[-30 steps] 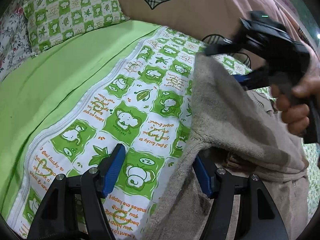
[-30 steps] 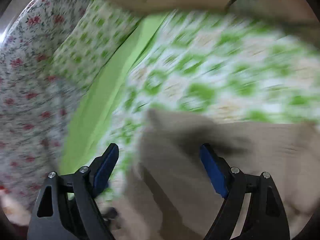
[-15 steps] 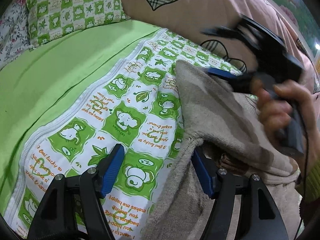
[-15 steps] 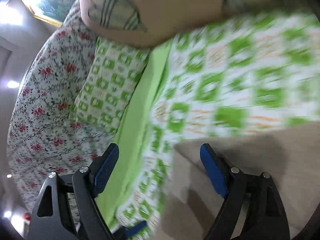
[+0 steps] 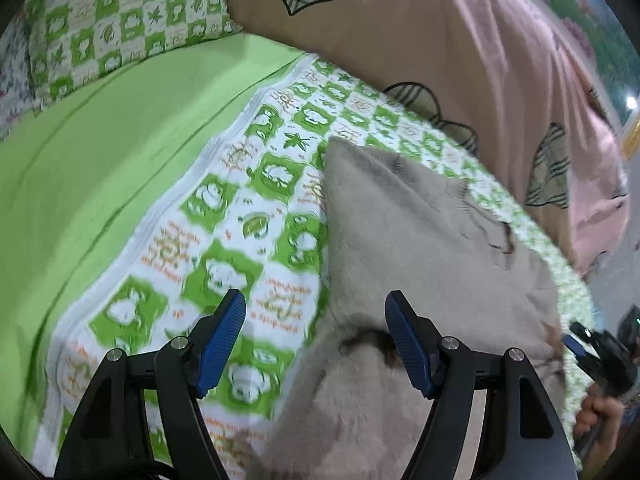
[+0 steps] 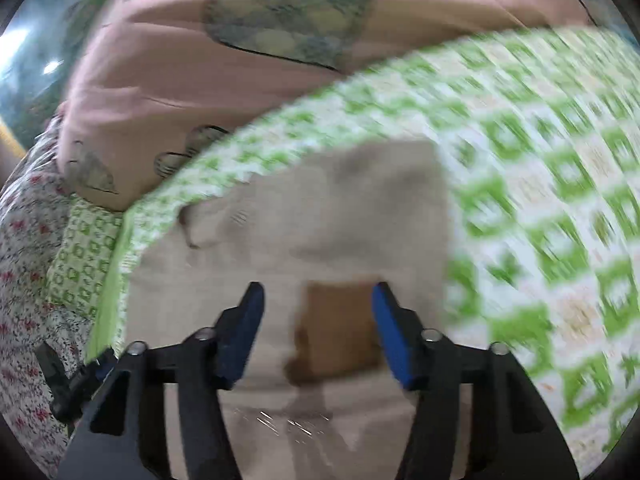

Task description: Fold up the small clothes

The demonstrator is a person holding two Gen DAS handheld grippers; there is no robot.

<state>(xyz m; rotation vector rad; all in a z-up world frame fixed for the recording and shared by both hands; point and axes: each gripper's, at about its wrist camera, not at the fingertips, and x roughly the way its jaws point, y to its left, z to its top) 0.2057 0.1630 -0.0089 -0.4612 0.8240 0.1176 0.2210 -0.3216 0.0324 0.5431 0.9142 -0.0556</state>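
Note:
A small grey-beige fleece garment (image 5: pixel 416 240) lies folded over on the green-and-white patterned quilt (image 5: pixel 240 216). My left gripper (image 5: pixel 316 336) is open, its right finger over the garment's near edge and its left finger over the quilt. My right gripper (image 6: pixel 318 330) is open and hovers over the same garment (image 6: pixel 320 220), above a brown patch (image 6: pixel 340 328) on it. The right gripper also shows in the left wrist view (image 5: pixel 600 352), at the far right edge in a hand. The right wrist view is blurred by motion.
A pink duvet with plaid hearts (image 5: pixel 440 40) is heaped behind the garment. A plain green sheet (image 5: pixel 100 160) lies to the left, with a green checked pillow (image 5: pixel 112 12) at the back. A floral fabric (image 6: pixel 24 260) lies at the left.
The right gripper let go of the garment's top flap and swung away to the near right. The flap now lies flat. The left gripper stayed open and shifted slightly.

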